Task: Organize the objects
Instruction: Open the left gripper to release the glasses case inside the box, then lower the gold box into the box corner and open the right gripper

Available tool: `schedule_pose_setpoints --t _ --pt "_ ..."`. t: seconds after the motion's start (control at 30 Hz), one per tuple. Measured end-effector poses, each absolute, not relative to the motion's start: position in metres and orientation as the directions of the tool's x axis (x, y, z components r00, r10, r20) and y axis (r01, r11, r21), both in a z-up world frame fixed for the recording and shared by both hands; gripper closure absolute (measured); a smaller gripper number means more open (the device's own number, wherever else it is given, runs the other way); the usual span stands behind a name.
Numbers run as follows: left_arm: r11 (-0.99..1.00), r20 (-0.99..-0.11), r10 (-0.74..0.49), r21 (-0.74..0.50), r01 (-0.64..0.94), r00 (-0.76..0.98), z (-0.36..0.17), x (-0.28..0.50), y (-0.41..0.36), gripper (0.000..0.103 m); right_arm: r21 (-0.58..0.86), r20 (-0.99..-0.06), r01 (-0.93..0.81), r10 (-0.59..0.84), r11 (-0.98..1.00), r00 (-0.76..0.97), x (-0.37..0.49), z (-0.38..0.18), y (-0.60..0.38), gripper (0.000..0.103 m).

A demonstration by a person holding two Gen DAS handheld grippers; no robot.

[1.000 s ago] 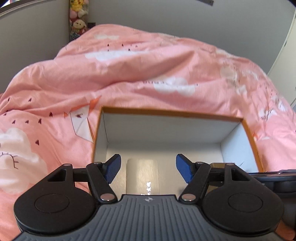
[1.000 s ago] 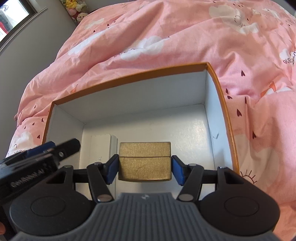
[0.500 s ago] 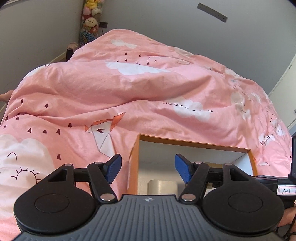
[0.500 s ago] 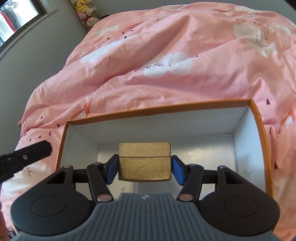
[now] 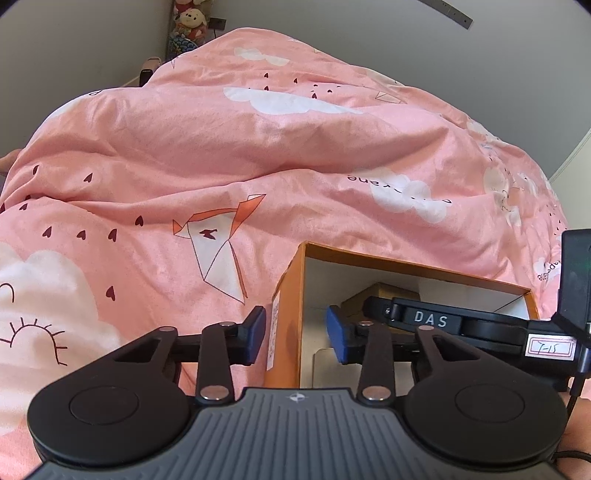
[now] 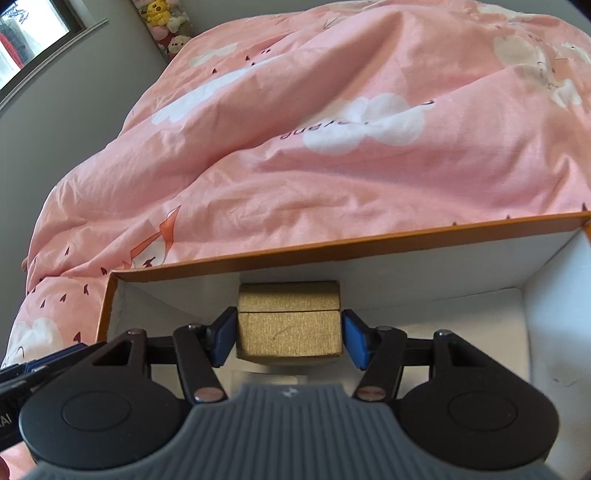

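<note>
An orange cardboard box (image 6: 332,246) with a white inside lies open on the pink duvet. My right gripper (image 6: 290,338) is shut on a small gold box (image 6: 288,328) and holds it inside the orange box, near its left end. A flat pale object (image 6: 269,377) lies on the box floor under it. My left gripper (image 5: 295,338) is open and empty, its fingers astride the left wall of the orange box (image 5: 288,325). The gold box (image 5: 380,295) and the right gripper's body (image 5: 461,325) show there too.
The pink duvet (image 5: 258,166) with clouds and hearts rises in folds behind and left of the box. Plush toys (image 6: 166,22) sit by the grey wall at the far corner. A window (image 6: 33,33) is at the upper left.
My left gripper has drawn back left out of the box to its left wall. My right gripper has carried the gold box lower and further left inside the orange box.
</note>
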State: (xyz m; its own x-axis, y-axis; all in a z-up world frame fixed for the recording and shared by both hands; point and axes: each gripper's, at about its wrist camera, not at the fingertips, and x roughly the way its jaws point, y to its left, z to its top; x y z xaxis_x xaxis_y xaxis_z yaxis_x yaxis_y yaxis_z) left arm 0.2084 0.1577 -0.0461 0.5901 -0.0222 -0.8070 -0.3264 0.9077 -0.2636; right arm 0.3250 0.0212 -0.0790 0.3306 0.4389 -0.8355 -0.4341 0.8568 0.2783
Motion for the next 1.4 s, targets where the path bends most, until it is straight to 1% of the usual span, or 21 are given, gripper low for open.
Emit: schedule_pose_setpoints --t 0.33,0.4,0.57,0.63,0.67,0.73,0.77,0.8,0.9,1.07,1.23,1.3,1.4 --pt "0.898 -0.815 -0.047 -0.287 -0.333 0.577 -0.054 0.208 0.16 0.075 0.259 -0.857 -0.506 0.437 0.823 0.272 0.32 -0.089 0.037 0.04" --pt "0.898 -0.816 -0.048 -0.288 -0.333 0.577 -0.055 0.207 0.159 0.076 0.266 -0.855 -0.524 0.449 0.809 0.259 0.318 -0.085 0.034 0.04" --pt "0.896 -0.818 -0.059 -0.296 -0.331 0.572 -0.055 0.201 0.155 0.076 0.255 -0.868 -0.569 0.444 0.782 0.221 0.306 -0.078 0.021 0.041" --pt "0.899 -0.824 -0.055 -0.287 -0.331 0.564 -0.056 0.198 0.154 0.078 0.276 -0.888 -0.568 0.431 0.775 0.157 0.302 -0.084 0.017 0.045" --pt "0.9 -0.828 -0.052 -0.282 -0.334 0.559 -0.056 0.197 0.153 0.079 0.293 -0.898 -0.562 0.424 0.774 0.117 0.301 -0.089 0.015 0.051" --pt "0.901 -0.834 -0.044 -0.27 -0.338 0.549 -0.056 0.194 0.153 0.084 0.328 -0.915 -0.53 0.404 0.782 0.028 0.299 -0.102 0.013 0.06" --pt "0.902 -0.836 -0.043 -0.268 -0.338 0.547 -0.056 0.192 0.153 0.086 0.336 -0.921 -0.518 0.39 0.787 -0.005 0.298 -0.108 0.013 0.07" --pt "0.902 -0.836 -0.045 -0.27 -0.337 0.547 -0.056 0.191 0.153 0.087 0.339 -0.925 -0.511 0.379 0.79 -0.027 0.296 -0.112 0.013 0.069" --pt "0.9 -0.838 -0.054 -0.276 -0.336 0.544 -0.056 0.188 0.153 0.094 0.334 -0.925 -0.512 0.38 0.791 -0.016 0.291 -0.114 0.012 0.07" --pt "0.899 -0.838 -0.056 -0.279 -0.337 0.542 -0.056 0.187 0.153 0.094 0.384 -0.909 -0.473 0.414 0.793 -0.046 0.29 -0.118 0.014 0.076" --pt "0.898 -0.839 -0.056 -0.279 -0.339 0.541 -0.056 0.187 0.153 0.095 0.418 -0.896 -0.455 0.439 0.786 -0.064 0.284 -0.122 0.021 0.079" --pt "0.899 -0.842 -0.054 -0.275 -0.341 0.537 -0.056 0.187 0.153 0.095 0.444 -0.886 -0.433 0.457 0.784 -0.081 0.283 -0.124 0.023 0.084" --pt "0.899 -0.843 -0.054 -0.274 -0.341 0.535 -0.056 0.187 0.154 0.095 0.441 -0.887 -0.44 0.456 0.782 -0.079 0.282 -0.125 0.026 0.084"
